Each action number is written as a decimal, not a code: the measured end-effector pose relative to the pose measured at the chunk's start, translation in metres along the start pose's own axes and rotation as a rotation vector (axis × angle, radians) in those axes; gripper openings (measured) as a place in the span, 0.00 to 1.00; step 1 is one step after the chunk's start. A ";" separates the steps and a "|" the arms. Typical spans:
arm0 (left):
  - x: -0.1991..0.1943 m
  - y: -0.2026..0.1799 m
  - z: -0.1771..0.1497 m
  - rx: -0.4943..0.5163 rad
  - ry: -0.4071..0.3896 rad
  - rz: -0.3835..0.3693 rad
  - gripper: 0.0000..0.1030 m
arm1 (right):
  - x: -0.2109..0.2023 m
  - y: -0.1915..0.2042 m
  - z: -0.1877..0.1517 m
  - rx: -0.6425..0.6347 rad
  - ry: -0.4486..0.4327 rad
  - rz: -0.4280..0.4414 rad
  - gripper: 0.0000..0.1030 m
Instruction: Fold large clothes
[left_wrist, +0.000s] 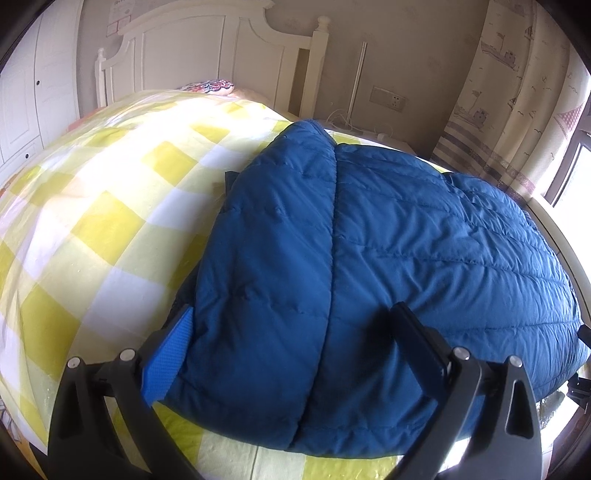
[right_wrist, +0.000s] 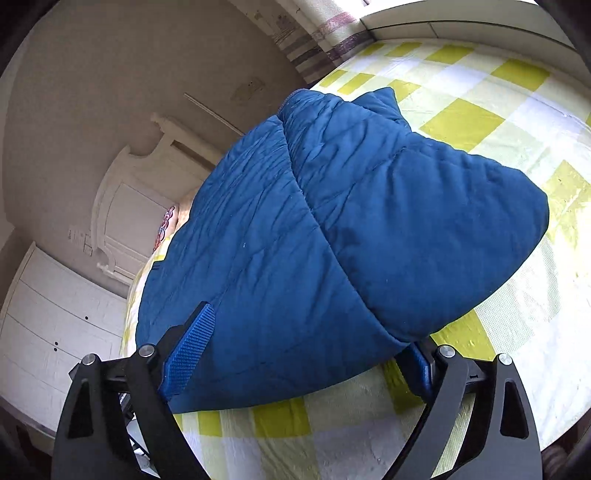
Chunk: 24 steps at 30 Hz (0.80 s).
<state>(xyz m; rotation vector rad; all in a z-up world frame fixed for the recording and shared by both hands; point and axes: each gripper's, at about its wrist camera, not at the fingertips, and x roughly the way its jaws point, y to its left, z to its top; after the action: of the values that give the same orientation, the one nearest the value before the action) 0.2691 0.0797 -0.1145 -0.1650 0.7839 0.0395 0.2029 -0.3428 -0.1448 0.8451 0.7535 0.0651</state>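
Blue puffy jacket (left_wrist: 369, 240) on yellow checked bed (left_wrist: 110, 206), white headboard (left_wrist: 207, 48), curtain (left_wrist: 517, 92), both grippers' fingers (left_wrist: 173, 347) (right_wrist: 192, 347) spread wide around the jacket's edge

Jacket (left_wrist: 388, 240): deep blue, quilted stitch lines. Bedsheet (left_wrist: 110, 206): yellow-and-white check. Fingers (right_wrist: 192, 350): black with blue textured pads. Headboard (left_wrist: 207, 48): white. Curtain (left_wrist: 517, 96): cream, possibly boat print.

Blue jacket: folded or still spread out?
Folded. The blue jacket lies doubled into a compact bundle on the checked bedsheet, one layer overlapping another along a seam; no sleeves stick out.
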 end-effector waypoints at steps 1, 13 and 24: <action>0.000 0.000 0.000 0.001 0.000 0.001 0.98 | -0.002 -0.006 0.006 0.030 -0.044 -0.021 0.77; -0.001 -0.008 -0.003 0.017 0.005 0.017 0.98 | 0.009 -0.013 0.025 0.046 -0.172 0.141 0.40; -0.083 -0.054 0.010 0.114 -0.190 -0.031 0.97 | -0.083 -0.071 -0.001 0.091 -0.269 0.248 0.35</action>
<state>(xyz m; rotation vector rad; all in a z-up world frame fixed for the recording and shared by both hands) 0.2221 0.0302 -0.0417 -0.0643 0.5925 -0.0186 0.1238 -0.4183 -0.1468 1.0086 0.3996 0.1361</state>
